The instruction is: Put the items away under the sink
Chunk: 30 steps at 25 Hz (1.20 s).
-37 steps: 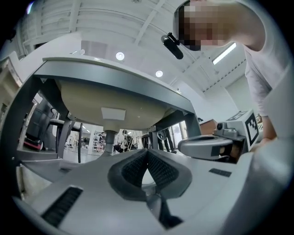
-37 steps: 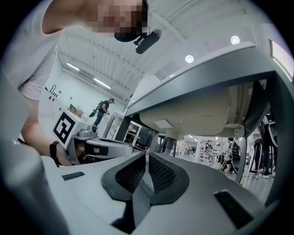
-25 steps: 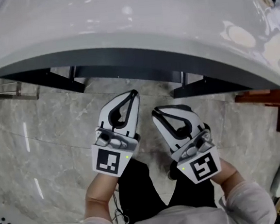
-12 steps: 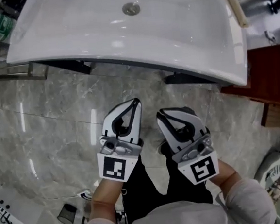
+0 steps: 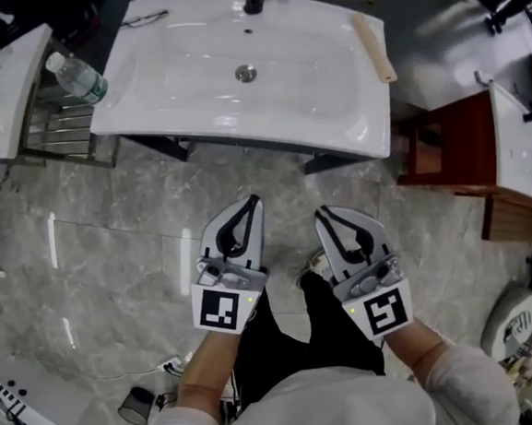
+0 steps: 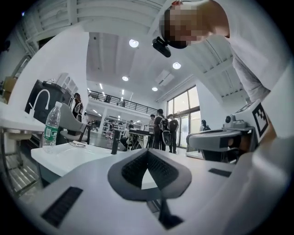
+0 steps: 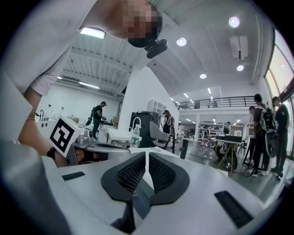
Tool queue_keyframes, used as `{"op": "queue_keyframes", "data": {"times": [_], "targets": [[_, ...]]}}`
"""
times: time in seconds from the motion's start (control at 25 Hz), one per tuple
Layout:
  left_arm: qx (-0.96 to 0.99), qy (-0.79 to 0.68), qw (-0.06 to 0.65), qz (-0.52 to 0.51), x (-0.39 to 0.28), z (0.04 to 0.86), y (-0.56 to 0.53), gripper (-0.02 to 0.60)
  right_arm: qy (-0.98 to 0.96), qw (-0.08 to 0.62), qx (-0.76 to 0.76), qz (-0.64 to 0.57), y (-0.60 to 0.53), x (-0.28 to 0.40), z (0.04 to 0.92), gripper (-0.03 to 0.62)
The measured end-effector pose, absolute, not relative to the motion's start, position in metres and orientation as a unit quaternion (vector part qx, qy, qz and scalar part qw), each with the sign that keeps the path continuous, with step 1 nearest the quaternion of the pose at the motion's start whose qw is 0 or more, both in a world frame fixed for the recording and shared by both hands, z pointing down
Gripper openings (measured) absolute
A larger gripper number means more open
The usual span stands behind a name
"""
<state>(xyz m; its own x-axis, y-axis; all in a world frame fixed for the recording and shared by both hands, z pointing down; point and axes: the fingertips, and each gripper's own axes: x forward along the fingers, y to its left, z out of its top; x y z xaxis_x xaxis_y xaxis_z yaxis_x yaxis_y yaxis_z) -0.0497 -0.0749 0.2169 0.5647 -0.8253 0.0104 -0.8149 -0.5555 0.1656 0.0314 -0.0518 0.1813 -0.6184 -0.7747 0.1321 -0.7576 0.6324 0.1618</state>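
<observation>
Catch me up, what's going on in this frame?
A person stands back from the white sink, holding the left gripper and right gripper low in front of them. Both are shut on nothing. No item is picked up yet: a water bottle sits at the rack left of the sink, and a wooden stick lies on its right rim.

Left gripper (image 5: pixel 254 201) and right gripper (image 5: pixel 323 213) held side by side — fingers (image 5: pixel 209 230) closed, empty.

Large open workshop hall, mezzanine railing (image 7: pixel 216 103), ceiling spotlights (image 6: pixel 133 43), freestanding sink (image 5: pixel 240 126) (on marble-look floor (image 5: pixel 113 257)), people (image 6: pixel 161 128) at worktables
</observation>
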Motion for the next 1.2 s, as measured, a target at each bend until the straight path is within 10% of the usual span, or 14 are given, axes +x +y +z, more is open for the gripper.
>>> {"op": "queue_keyframes", "data": {"times": [1.2], "targets": [[0.863, -0.500, -0.006, -0.072, 0.003, 0.014, -0.035, 0.003, -0.892, 0.017, 0.435, -0.119, -0.024, 0.105, -0.018, 0.046]]}}
